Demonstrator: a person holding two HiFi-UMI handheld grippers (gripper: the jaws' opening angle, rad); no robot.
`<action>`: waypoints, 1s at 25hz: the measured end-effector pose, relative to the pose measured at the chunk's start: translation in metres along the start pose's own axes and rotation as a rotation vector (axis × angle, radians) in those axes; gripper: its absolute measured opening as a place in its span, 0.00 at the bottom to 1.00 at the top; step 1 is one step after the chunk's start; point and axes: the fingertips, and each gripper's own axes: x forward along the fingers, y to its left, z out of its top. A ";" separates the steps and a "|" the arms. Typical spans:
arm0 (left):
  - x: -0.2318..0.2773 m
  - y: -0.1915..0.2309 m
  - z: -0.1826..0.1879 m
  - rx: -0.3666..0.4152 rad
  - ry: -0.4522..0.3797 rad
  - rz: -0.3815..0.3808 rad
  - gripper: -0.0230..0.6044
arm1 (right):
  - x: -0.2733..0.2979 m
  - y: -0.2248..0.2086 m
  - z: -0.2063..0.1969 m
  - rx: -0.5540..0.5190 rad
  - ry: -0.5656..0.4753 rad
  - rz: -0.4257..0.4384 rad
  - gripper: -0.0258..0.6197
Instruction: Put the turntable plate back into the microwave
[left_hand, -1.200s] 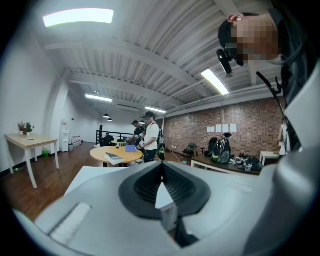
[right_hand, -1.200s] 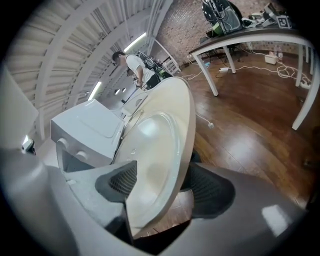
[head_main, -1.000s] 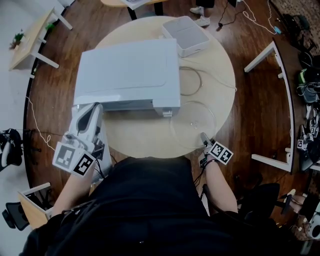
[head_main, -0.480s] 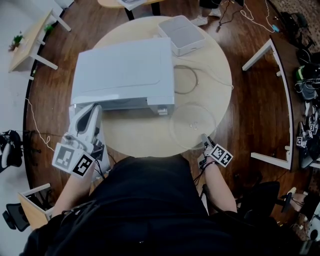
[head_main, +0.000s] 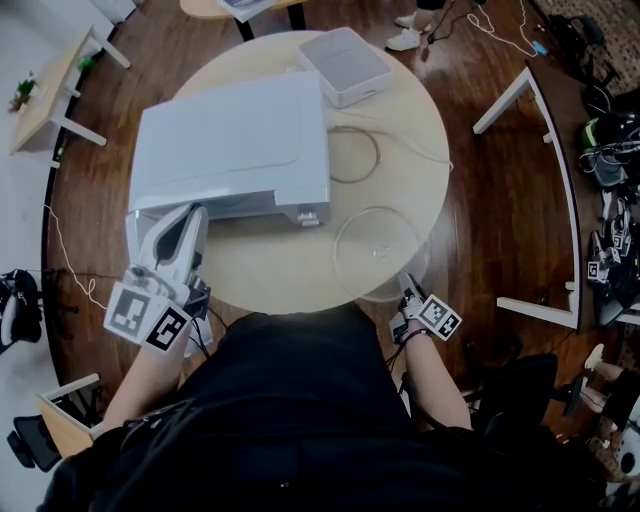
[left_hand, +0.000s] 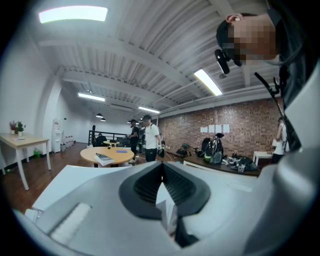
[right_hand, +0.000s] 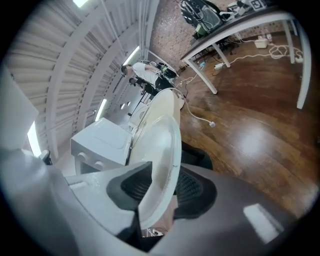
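Turntable plate (head_main: 378, 248) gripped at its near rim
The round plate is laid flat at the near right of the bench (head_main: 270, 272), right of the microwave (head_main: 230, 140). The right hand-held gripper (head_main: 404, 284) is being closed on the plate's rim, and the left hand-held gripper (head_main: 180, 216) is seen with jaws together.

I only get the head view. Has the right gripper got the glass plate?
Observer: The right gripper view shows the turntable plate's rim between the right gripper's jaws, which are closing.
Operator: Is the left one open?
Observer: No, the left gripper's jaws sit together in its own view.
Operator: Anybody else around?
Observer: Yes, the left gripper view shows people standing by another round table.
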 end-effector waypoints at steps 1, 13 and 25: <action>0.001 -0.002 0.000 0.000 -0.001 -0.003 0.03 | -0.001 0.002 0.000 0.024 -0.010 0.022 0.23; -0.008 -0.003 -0.004 -0.020 -0.002 0.022 0.03 | -0.016 0.026 0.024 0.232 -0.142 0.304 0.08; -0.057 0.030 0.001 -0.028 -0.041 0.039 0.03 | -0.032 0.045 0.016 0.431 -0.319 0.252 0.09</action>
